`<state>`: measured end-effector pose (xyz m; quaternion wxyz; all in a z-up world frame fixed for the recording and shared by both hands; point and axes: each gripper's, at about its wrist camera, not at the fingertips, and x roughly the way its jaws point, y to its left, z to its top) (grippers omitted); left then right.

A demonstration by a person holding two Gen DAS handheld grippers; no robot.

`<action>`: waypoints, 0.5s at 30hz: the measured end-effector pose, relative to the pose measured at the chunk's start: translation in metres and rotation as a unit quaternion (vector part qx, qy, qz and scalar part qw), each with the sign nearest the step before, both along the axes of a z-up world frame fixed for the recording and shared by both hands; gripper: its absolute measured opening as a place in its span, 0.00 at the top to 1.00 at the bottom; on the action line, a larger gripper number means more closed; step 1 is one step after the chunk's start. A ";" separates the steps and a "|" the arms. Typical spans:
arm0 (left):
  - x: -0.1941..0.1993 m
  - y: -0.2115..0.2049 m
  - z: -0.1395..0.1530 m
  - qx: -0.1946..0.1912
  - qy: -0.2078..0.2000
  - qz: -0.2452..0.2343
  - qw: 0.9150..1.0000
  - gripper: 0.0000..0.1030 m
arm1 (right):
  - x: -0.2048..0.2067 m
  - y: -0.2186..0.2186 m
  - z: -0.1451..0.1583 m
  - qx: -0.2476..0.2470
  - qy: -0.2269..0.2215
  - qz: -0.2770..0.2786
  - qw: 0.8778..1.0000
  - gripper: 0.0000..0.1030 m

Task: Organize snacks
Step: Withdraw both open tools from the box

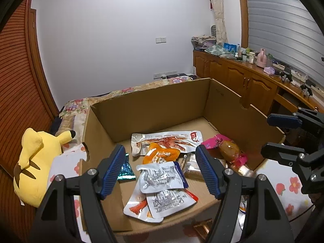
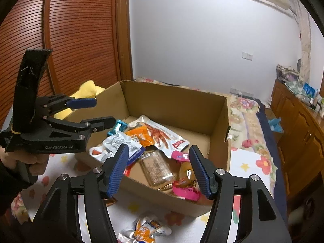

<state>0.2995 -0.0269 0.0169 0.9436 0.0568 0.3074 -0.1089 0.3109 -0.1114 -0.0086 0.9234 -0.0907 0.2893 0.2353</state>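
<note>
Both wrist views look down from close above the box's [image 1: 154, 105] near edge, sharing its inside [image 2: 174, 103].

"GenRobot.AI" is printed on the left gripper [image 2: 101, 111]; the snack packets' print is unreadable.

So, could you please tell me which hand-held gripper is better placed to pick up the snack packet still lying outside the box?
Right. The orange-and-silver snack packet lies just below the open right hand-held gripper, outside the cardboard box.
</note>
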 end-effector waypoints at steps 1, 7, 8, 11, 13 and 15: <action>-0.004 0.000 0.002 0.000 -0.002 -0.001 1.000 0.30 | -0.003 0.000 0.001 0.000 -0.002 -0.001 1.000 0.37; -0.032 -0.001 0.012 0.001 -0.013 -0.008 1.000 0.29 | -0.027 0.000 0.010 0.003 -0.011 -0.008 1.000 0.34; -0.039 -0.001 0.014 0.000 -0.016 -0.009 1.000 0.27 | -0.032 0.000 0.012 0.004 -0.013 -0.009 1.000 0.33; -0.057 0.000 0.018 0.000 -0.021 -0.015 1.000 0.24 | -0.046 0.002 0.013 0.004 -0.015 -0.011 1.000 0.31; -0.069 0.000 0.019 0.003 -0.025 -0.016 1.000 0.22 | -0.056 0.004 0.014 -0.001 -0.020 -0.015 1.000 0.29; -0.079 0.000 0.019 0.003 -0.027 -0.017 0.999 0.20 | -0.067 0.004 0.014 0.000 -0.023 -0.016 1.000 0.24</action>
